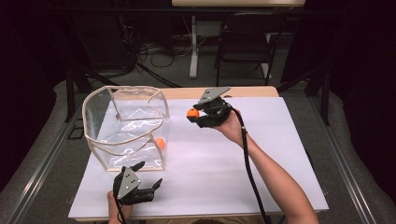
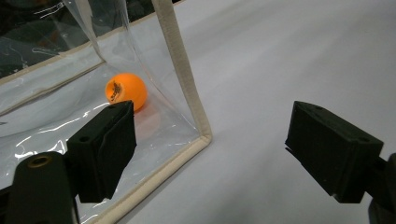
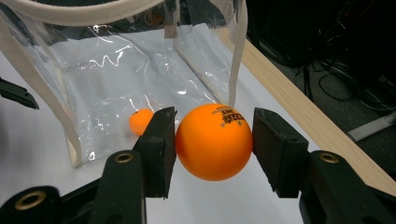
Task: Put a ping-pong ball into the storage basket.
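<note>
1. White surface under dim room lighting, w/ a chair and cables on the floor beyond it. Landmark: the clear bag, standing open-topped toward the far left.
2. Progress, judging from what lies where: one orange ball already sits inside the bag, at its near right corner. A 2nd ball is in hand, so the job looks roughly halfway, w/ this ball not yet dropped in.
3. Your right gripper is pinching the 2nd ball, pads pressed on both its sides. It hangs above the surface, right of the bag and near rim height, pointed toward the bag.
4. Your left gripper is spread wide and holds nothing. It rests in front of the bag, by the near right corner, w/ one pad just beside the clear wall; can't tell if it touches.
5. Left to do, as I read it: carry the 2nd ball over the bag's rim and release.
</note>
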`<state>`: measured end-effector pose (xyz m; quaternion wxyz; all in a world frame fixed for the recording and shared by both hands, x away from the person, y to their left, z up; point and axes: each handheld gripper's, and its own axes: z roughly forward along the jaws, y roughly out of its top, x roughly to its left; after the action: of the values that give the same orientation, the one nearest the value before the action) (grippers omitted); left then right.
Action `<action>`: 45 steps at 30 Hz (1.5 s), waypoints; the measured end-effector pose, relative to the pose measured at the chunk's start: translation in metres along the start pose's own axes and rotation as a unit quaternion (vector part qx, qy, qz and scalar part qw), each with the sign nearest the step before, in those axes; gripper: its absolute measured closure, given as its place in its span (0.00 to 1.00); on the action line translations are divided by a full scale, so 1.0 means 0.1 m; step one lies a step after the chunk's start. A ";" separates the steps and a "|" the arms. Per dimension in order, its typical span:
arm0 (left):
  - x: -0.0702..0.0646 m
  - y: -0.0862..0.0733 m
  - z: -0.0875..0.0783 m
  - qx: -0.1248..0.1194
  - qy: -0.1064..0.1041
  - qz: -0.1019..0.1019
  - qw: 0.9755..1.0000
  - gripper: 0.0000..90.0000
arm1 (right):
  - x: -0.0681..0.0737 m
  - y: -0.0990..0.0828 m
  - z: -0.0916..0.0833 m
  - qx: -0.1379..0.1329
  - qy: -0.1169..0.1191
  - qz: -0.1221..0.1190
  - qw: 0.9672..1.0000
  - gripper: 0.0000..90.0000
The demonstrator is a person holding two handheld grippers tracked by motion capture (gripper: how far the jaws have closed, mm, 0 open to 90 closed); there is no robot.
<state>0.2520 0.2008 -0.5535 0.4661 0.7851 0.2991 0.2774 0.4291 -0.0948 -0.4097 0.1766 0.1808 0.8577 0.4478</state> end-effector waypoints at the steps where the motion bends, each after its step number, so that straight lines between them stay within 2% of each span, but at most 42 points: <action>1: 0.00 0.00 0.00 0.000 0.000 0.001 1.000 0.18 | 0.00 0.01 0.00 -0.002 0.000 -0.001 1.000 0.56; 18: 0.00 0.00 0.00 -0.001 0.002 0.001 1.000 0.18 | -0.03 0.12 -0.06 -0.009 0.003 -0.002 1.000 0.56; 45: 0.01 0.00 0.01 0.003 0.000 0.000 1.000 0.18 | -0.04 0.36 -0.05 -0.015 0.002 -0.014 1.000 0.56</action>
<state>0.2530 0.2008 -0.5538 0.4641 0.7865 0.2995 0.2764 0.4359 -0.0817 -0.3764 0.1838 0.1649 0.8538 0.4583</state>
